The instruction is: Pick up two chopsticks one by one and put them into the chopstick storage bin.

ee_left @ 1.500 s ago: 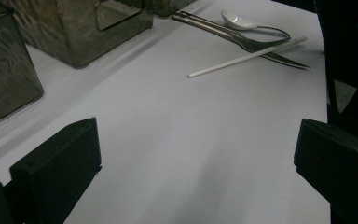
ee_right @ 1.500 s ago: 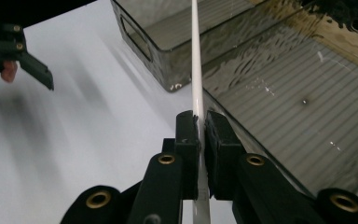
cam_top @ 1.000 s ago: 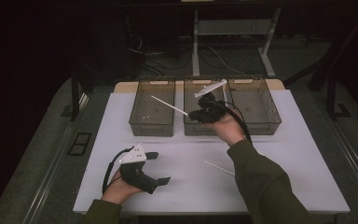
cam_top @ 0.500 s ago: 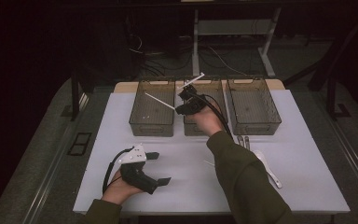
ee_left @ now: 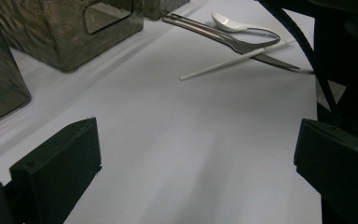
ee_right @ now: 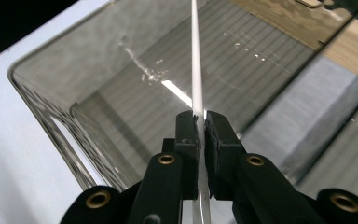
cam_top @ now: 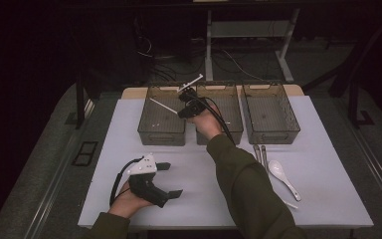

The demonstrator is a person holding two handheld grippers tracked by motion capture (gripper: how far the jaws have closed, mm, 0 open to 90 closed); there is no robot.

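Clamping a thin white stick between its two black jaws, the right gripper hangs above the left bin of three clear bins along the far edge of the desk. In the right gripper view the jaws are pressed nearly together on the stick, which runs straight up and away over the ribbed floor of that bin. In the high view the stick slants up and to the right from the gripper, its tip over the wall between the left bin and the middle bin. A second white stick already leans inside the left bin. The right bin stands just beside the middle one.

The left gripper rests low near the front left corner of the desk, held in the person's left hand. Its jaws stand wide apart with nothing between them, bare white desk showing in the gap in the left gripper view.

Near the right edge, in front of the right bin, lie two metal utensils side by side, a white spoon just beside them, and another white stick that crosses the utensils.
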